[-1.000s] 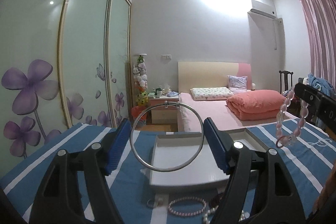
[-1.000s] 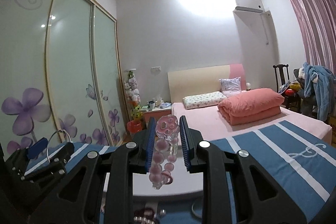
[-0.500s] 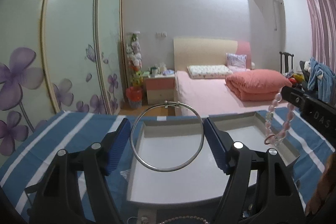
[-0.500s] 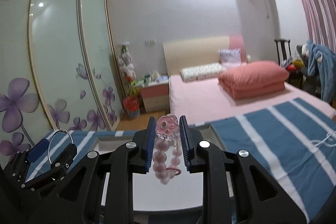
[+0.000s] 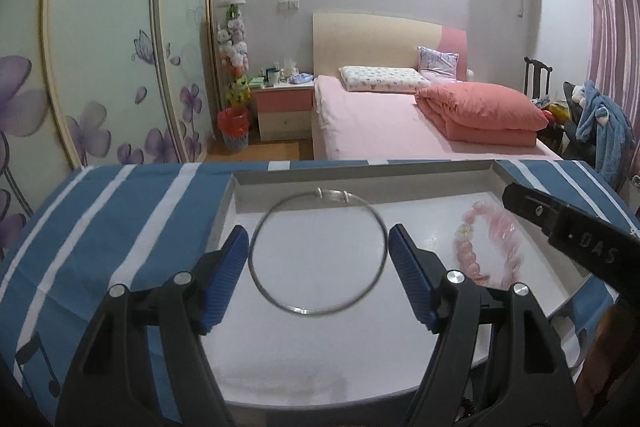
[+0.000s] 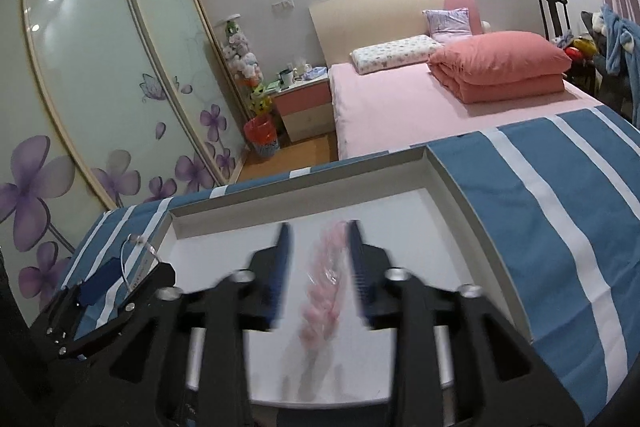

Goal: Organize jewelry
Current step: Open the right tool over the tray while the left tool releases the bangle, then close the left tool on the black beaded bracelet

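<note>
A shallow white tray (image 5: 400,179) lies on the blue striped cloth. My left gripper (image 5: 318,251) is shut on a thin silver bangle (image 5: 260,235), pinched across its width between the blue pads and held over the tray's left half. My right gripper (image 6: 318,267) is over the tray's right half with its jaws parted. A pink bead bracelet (image 6: 320,303) sits blurred between the right fingers, apart from both pads. In the left wrist view the bracelet (image 5: 466,247) appears in the tray beside the right gripper's black body (image 5: 580,239).
The blue and white striped cloth (image 5: 120,227) covers the table around the tray (image 6: 440,163). Beyond the table edge are a pink bed (image 5: 380,123), a nightstand (image 5: 284,107) and sliding wardrobe doors (image 5: 100,67).
Both grippers have tilted down and moved over the tray. The right jaws have opened and the pink bracelet has left the pads. The left gripper still holds the bangle.
</note>
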A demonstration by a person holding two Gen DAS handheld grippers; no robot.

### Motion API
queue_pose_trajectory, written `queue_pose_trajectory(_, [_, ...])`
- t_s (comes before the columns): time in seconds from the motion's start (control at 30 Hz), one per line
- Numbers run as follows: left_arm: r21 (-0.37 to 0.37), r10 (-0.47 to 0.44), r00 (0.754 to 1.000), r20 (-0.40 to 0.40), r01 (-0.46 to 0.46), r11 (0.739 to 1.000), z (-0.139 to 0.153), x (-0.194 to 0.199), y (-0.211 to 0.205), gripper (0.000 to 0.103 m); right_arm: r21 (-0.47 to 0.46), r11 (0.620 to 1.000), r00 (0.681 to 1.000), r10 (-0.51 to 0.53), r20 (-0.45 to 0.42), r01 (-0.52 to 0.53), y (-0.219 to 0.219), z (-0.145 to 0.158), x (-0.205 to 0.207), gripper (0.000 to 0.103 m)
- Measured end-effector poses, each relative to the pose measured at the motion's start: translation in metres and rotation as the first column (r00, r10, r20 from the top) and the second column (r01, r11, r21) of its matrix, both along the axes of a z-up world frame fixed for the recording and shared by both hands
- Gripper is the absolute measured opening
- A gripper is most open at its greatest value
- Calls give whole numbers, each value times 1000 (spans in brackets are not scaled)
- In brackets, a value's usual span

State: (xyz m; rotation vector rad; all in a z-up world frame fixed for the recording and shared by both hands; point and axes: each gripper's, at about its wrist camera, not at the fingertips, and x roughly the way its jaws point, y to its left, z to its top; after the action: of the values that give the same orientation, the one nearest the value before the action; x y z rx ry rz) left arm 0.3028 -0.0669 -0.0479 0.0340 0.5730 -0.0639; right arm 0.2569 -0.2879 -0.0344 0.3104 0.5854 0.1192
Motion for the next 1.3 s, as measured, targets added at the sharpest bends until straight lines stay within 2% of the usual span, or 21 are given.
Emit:
queue_pose_trajectory(0.03, [1,8,1000,5,-8,1000,1,0,2,71,0,1000,1000,-9,12,9,0,2,-1,58])
queue_pose_trajectory(0.2, [-14,47,998,49,-47,999,17,-7,13,71,0,999,997,-38,71,39,-7,21,-15,58])
queue_pose_trajectory(0.37, [-31,89,993,82,-87,996,33,-24,29,71,-1,999,994,-54,93,54,-14,32,-32,58])
queue_pose_trajectory(0.57, [-30,71,993,92,-68,997,41,-60,36,71,-21,998,993,-52,109,55,-19,40,-54,58])
queue_pose_trajectory(0.73, [-30,19,997,75,-16,999,38,-96,41,71,-36,997,993,-57,99,61,-26,40,-73,58])
queue_pose_trajectory(0.9, [-46,-83,997,-4,82,996,21,-131,42,71,-62,997,998,-36,54,39,-26,29,-97,58])
queue_pose_trajectory(1.0, [-49,-163,982,-91,159,986,2,-150,40,71,-83,996,999,-19,26,21,-25,20,-111,58])
queue_pose_trajectory(1.13, [-68,-223,955,-194,214,975,-17,-160,36,64,-63,998,1000,-20,-7,19,-29,11,-124,58])
queue_pose_trajectory(1.2, [-71,-238,945,-223,227,971,-25,-163,30,62,-50,999,999,-23,-25,21,-30,5,-127,58])
queue_pose_trajectory(1.3, [-32,-254,936,-243,253,967,-32,-165,20,61,-43,999,999,-16,-47,14,-29,-2,-132,58])
